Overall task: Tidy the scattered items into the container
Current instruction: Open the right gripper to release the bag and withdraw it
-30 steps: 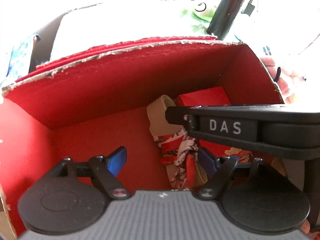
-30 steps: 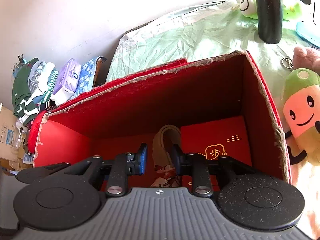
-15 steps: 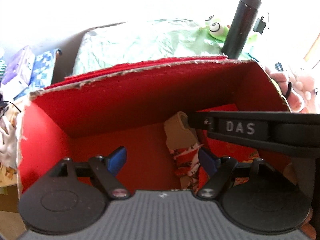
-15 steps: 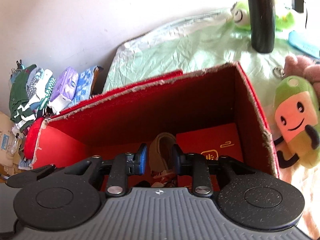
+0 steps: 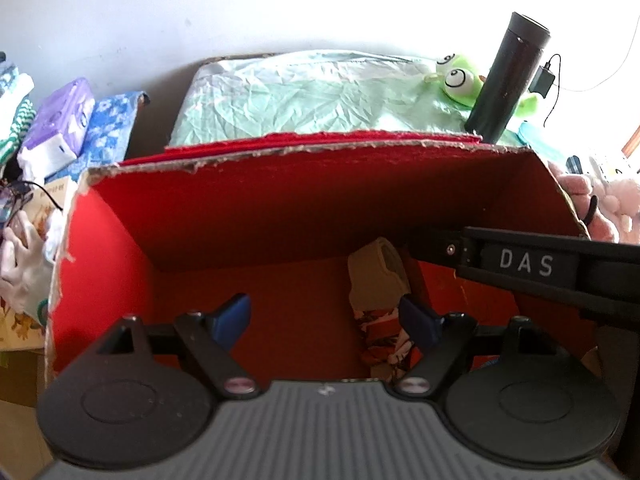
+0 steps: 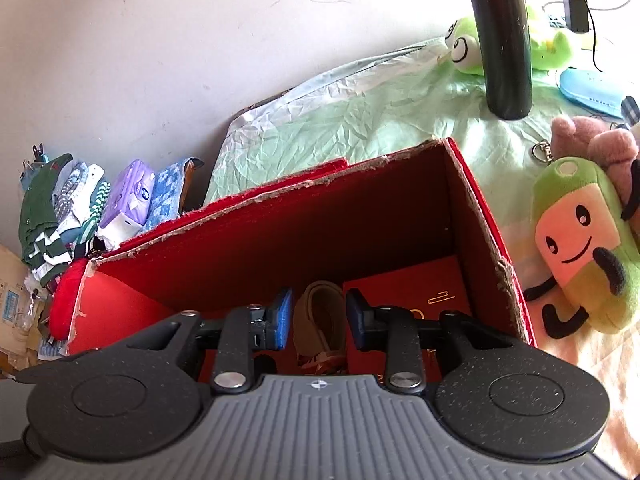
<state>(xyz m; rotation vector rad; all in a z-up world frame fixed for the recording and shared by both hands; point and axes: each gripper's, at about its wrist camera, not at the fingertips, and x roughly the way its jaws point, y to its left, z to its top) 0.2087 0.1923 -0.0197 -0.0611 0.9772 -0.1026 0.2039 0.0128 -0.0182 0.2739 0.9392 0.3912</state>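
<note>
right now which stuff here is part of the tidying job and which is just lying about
Job:
red box
patterned cloth roll inside it
red booklet inside it
watermelon plush
frog plush
black flask

Lying about:
tissue pack
folded clothes
charger

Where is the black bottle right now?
In both wrist views the black bottle stands upright on the green cloth behind the red box's far right corner, beside the frog plush.
</note>
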